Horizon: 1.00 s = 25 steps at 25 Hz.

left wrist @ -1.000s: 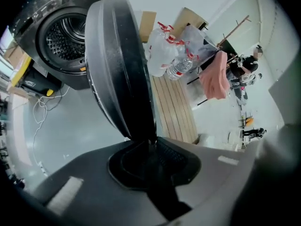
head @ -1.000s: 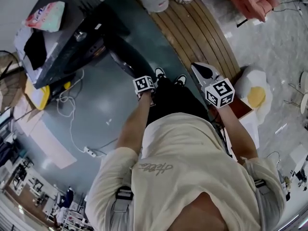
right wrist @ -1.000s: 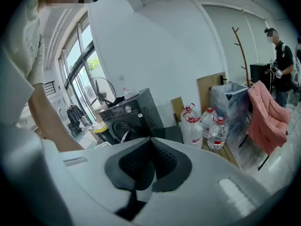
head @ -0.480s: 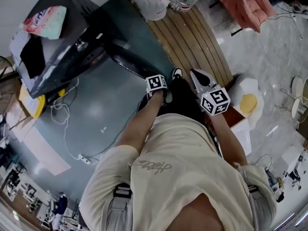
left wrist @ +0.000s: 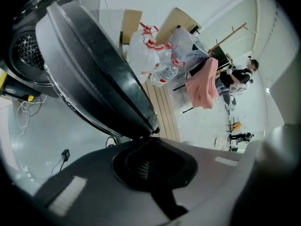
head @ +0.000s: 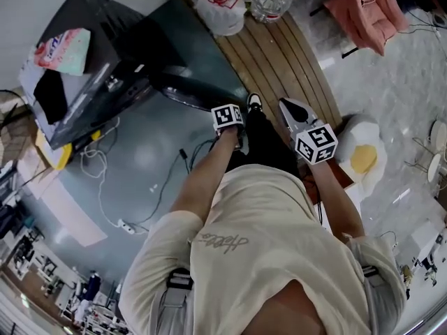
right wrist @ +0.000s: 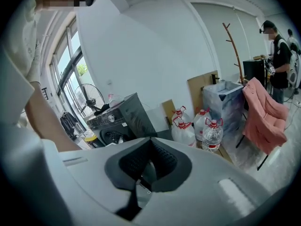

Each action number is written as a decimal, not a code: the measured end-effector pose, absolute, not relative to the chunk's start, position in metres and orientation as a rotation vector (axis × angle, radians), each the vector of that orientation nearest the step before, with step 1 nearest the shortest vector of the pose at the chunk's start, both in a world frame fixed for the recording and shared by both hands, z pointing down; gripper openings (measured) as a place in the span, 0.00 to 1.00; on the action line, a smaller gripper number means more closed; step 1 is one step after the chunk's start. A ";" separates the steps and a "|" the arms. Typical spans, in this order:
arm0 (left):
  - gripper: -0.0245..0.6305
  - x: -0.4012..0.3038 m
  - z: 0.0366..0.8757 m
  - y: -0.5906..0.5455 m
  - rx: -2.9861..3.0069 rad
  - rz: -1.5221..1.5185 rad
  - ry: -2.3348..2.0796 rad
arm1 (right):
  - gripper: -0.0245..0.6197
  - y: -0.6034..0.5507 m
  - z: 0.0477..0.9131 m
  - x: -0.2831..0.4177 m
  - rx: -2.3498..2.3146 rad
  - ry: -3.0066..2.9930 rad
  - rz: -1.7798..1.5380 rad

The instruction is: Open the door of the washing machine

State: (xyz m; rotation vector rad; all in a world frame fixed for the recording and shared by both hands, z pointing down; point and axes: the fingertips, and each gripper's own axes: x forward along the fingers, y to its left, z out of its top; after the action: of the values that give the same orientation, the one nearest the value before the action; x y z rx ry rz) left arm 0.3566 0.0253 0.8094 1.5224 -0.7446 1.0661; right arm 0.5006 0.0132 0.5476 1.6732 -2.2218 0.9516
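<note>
Door's wide open: the washing machine door [left wrist: 94, 79] hangs swung clear of the drum [left wrist: 28, 55], its edge just past the left gripper [left wrist: 153, 136], fingers clenched on nothing. Right gripper [right wrist: 150, 142] sits aside, fingers together and empty — likely keeping out of the door's way.

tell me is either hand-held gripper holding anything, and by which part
Nothing is held. The left hand-held gripper is shut and empty, its tips close to the open washing machine door. The right hand-held gripper is shut and empty too.
</note>
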 end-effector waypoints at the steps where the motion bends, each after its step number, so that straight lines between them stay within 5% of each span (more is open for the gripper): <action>1: 0.06 0.363 0.810 0.018 1.524 1.054 -0.756 | 0.04 0.008 0.549 0.507 1.669 -2.229 0.955; 25: 0.06 0.461 0.798 -0.134 1.590 0.910 -0.871 | 0.04 -0.038 0.578 0.578 1.623 -2.210 1.018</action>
State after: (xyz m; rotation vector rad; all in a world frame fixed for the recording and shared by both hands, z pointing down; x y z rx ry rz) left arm 0.4609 -0.1345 0.7982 1.5902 -0.8708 0.9100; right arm 0.5783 -0.0382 0.5781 1.6232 -2.2103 1.0176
